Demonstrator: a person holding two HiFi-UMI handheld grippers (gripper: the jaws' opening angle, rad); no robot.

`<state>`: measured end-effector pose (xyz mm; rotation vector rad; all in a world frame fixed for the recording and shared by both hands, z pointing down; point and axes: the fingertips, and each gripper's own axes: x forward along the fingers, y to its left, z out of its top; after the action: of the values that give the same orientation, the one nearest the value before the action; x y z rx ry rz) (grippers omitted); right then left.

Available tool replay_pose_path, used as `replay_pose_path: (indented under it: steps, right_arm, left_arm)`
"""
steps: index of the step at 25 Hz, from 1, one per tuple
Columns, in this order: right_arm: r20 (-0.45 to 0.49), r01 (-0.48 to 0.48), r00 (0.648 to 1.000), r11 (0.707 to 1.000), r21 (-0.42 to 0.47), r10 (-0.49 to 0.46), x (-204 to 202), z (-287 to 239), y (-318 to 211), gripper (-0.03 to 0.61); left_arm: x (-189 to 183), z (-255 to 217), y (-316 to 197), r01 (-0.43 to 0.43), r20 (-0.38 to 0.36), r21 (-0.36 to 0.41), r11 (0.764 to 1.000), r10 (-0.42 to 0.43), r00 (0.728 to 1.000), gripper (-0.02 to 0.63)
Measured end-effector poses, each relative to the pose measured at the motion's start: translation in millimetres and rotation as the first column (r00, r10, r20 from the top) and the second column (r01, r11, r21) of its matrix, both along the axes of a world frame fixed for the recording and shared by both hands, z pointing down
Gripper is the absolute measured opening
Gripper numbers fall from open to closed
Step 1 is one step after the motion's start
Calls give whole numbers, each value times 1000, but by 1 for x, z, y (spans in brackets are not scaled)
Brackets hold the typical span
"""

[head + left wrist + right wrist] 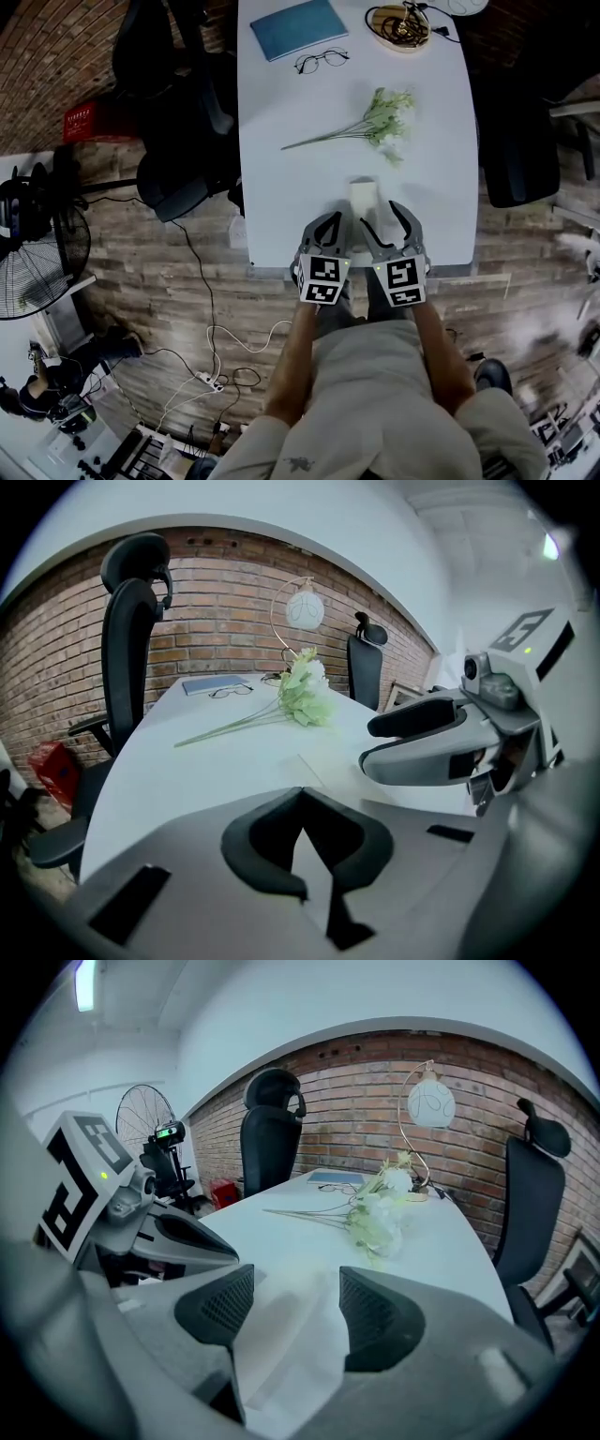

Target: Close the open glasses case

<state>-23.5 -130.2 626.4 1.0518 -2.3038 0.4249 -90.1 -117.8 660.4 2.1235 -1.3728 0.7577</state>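
A white glasses case point(364, 194) lies near the front edge of the white table point(281, 187); I cannot tell whether its lid is up. My right gripper point(379, 216) is open, and the case point(286, 1335) shows pale between and just ahead of its jaws point(295, 1293). The left gripper point(333, 220) sits beside it on the left, shut, with its fingertips meeting and nothing in them point(302, 799). In the left gripper view the right gripper point(436, 742) reaches over the table's near part.
A spray of pale green flowers point(380, 122) lies mid-table. Spectacles point(322, 60), a blue book point(298, 26) and a lamp base point(398, 26) are at the far end. Black office chairs point(178, 141) flank the table. A fan point(42, 244) and floor cables are at left.
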Motion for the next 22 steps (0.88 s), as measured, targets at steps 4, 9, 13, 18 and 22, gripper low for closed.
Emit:
replay_pose_path:
  steps: [4, 9, 13, 18, 22]
  right_arm:
    - [12, -23, 1000, 999, 34, 22, 4, -19, -1, 287]
    - [26, -56, 998, 995, 78, 54, 10, -42, -2, 287]
    - [36, -79, 996, 991, 110, 75, 14, -58, -1, 287]
    - [55, -106, 994, 984, 142, 99, 21, -78, -1, 287]
    - [71, -128, 991, 976, 174, 117, 24, -94, -1, 287]
  left_arm:
    - [-5, -23, -5, 7, -18, 58, 998, -6, 1000, 3]
    - [-6, -51, -7, -6, -39, 124, 992, 11, 999, 4]
    - [-5, -70, -6, -20, -51, 167, 986, 29, 998, 3]
    - [-1, -94, -7, -39, -57, 217, 975, 52, 997, 3]
    - [-1, -114, -9, -49, -60, 260, 964, 67, 996, 4]
